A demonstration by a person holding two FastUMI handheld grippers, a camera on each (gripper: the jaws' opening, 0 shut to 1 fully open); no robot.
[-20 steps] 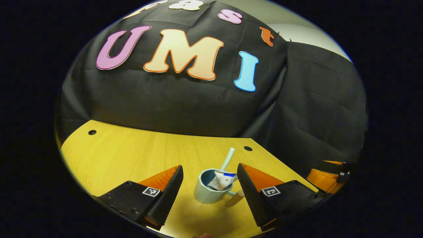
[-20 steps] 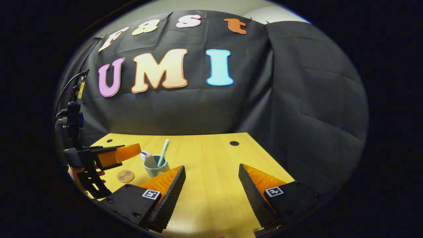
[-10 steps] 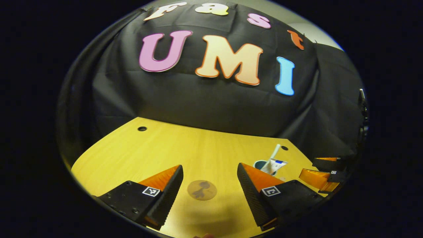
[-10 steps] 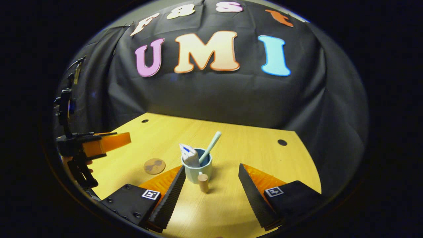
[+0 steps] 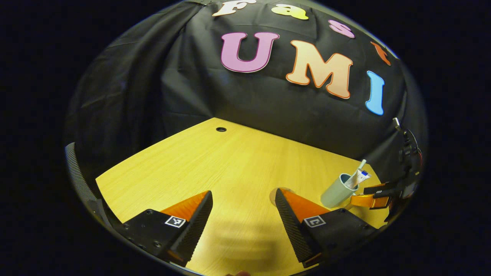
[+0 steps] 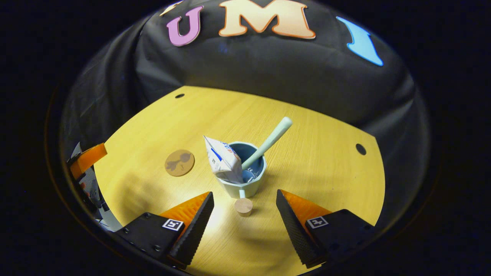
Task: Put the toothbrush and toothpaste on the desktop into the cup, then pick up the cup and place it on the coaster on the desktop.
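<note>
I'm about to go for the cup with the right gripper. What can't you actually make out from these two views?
- Toothbrush head: sunk inside the cup, hidden by its wall and the toothpaste, right gripper view.
- Coaster: mostly covered by the left gripper's own finger, left gripper view.
- Right gripper in the left gripper view: cut off at the edge, so its contact with the cup is unclear.
</note>
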